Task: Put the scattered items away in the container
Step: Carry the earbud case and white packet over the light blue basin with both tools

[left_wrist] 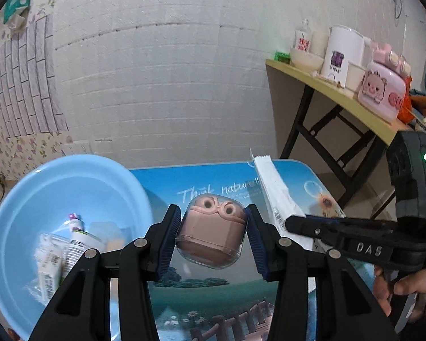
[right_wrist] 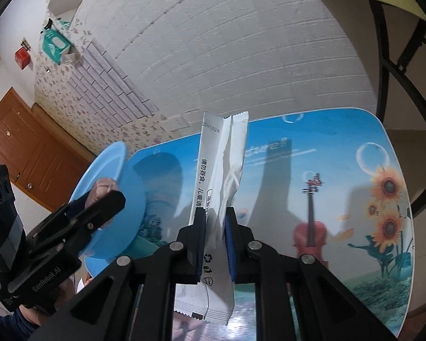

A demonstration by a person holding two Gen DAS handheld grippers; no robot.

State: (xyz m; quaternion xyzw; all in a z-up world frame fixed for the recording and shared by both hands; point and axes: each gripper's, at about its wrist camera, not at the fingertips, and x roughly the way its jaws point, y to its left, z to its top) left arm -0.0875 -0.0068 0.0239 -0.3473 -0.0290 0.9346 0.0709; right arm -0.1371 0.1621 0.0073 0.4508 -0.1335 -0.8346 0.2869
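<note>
Basin point(left_wrist: 42, 187), light blue, sits at the left end of the desk point(left_wrist: 292, 170) and already holds a tube with a small pink-and-white cap point(left_wrist: 78, 236), a printed carton point(left_wrist: 49, 267) leaning beside it, and a pale block behind them. Just right of the basin, above the desk's printed landscape, the left claw point(left_wrist: 213, 236) is clamped on a pink earbud case point(left_wrist: 213, 233) in a clear shell; both blue ribbed pads press its sides and the case hangs clear of the surface. To the right of it the right claw point(right_wrist: 215, 241) is closed tight on a long white sachet point(right_wrist: 221, 170), gripped low on its length, so that most of it stands up above the pads and a short end hangs below. The sachet carries black print down one side. A hand point(left_wrist: 397, 289) grips the right claw's handle at the lower right of the left view. Behind the desk stands a brick-pattern wall, and to the right a wooden folding table point(left_wrist: 326, 88) with a white kettle point(left_wrist: 343, 51), cups and a pink bear box point(left_wrist: 383, 91).
</note>
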